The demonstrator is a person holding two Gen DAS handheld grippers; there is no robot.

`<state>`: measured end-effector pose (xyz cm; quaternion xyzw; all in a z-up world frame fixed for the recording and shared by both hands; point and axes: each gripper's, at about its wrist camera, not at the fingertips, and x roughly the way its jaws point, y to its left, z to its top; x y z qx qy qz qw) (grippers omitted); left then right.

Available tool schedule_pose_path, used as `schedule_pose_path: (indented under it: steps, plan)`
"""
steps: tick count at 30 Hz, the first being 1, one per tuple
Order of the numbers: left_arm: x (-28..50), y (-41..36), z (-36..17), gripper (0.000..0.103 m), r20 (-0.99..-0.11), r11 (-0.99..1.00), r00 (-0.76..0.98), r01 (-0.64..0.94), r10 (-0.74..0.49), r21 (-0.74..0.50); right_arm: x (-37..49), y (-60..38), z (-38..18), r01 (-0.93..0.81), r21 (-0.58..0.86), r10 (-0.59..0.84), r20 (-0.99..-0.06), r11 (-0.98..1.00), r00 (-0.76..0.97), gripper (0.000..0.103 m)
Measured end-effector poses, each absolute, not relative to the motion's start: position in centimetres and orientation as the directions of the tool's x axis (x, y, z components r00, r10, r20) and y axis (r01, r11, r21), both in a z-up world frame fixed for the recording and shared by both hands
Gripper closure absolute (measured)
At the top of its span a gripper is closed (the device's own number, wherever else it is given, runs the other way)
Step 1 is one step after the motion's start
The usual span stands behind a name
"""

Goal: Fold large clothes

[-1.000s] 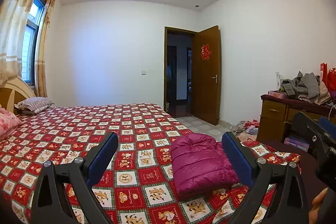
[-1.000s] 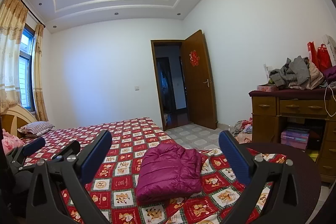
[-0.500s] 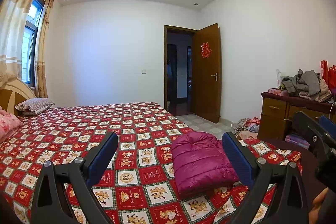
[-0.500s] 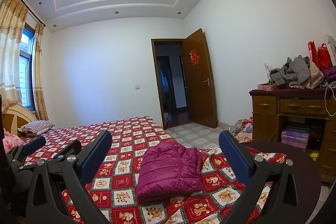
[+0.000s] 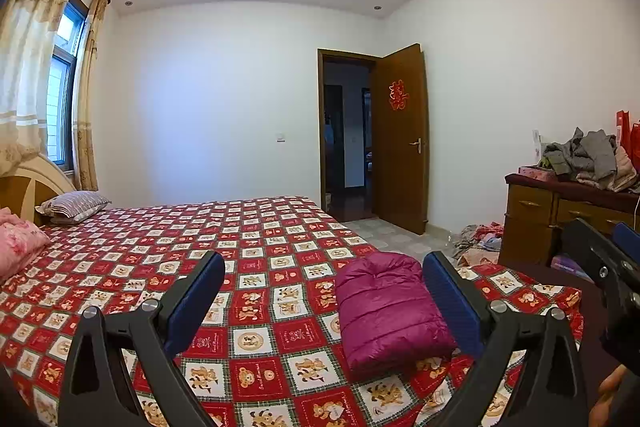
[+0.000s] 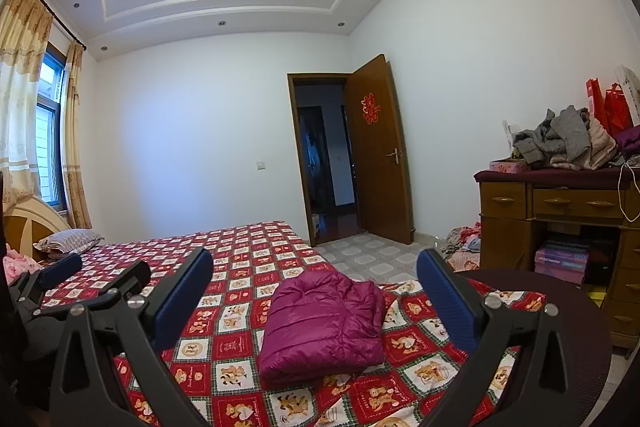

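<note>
Blue-padded left tongs [image 5: 324, 291] and right tongs [image 6: 314, 285] gape wide and empty above the magenta puffer jacket [image 6: 324, 323], folded near the bed's [image 5: 248, 227] foot corner: light, slippery, springy, probably best pinched along a folded edge.

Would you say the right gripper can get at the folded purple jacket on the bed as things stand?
Probably yes: the right gripper is open, and the purple jacket lies ahead on the bedspread with nothing between.
</note>
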<state>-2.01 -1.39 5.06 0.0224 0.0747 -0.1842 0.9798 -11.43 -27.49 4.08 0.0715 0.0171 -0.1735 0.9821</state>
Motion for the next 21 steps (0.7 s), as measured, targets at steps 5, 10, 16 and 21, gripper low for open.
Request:
schedule_pose_path:
  steps: [5,10,16,21]
  plan:
    - [-1.96,-1.42,5.12,0.003,-0.162,0.928,0.917,0.372,-0.366,0.01,-11.46,-27.48,4.08,0.345,0.132,-0.34,-0.059,0.929,0.938,0.0]
    - [-2.1,-1.47,5.17,0.003,-0.15,0.926,0.917,0.377,-0.371,0.014,-11.36,-27.58,4.1,0.347,0.133,-0.342,-0.061,0.929,0.938,0.0]
    - [-2.17,-1.62,5.0,0.003,-0.137,0.929,0.923,0.367,-0.359,0.04,-11.22,-27.6,4.1,0.347,0.133,-0.34,-0.071,0.928,0.938,0.0]
    - [-1.42,-1.24,4.86,0.003,-0.163,0.928,0.917,0.372,-0.365,0.013,-11.11,-27.56,4.06,0.35,0.13,-0.343,-0.076,0.928,0.936,0.0]
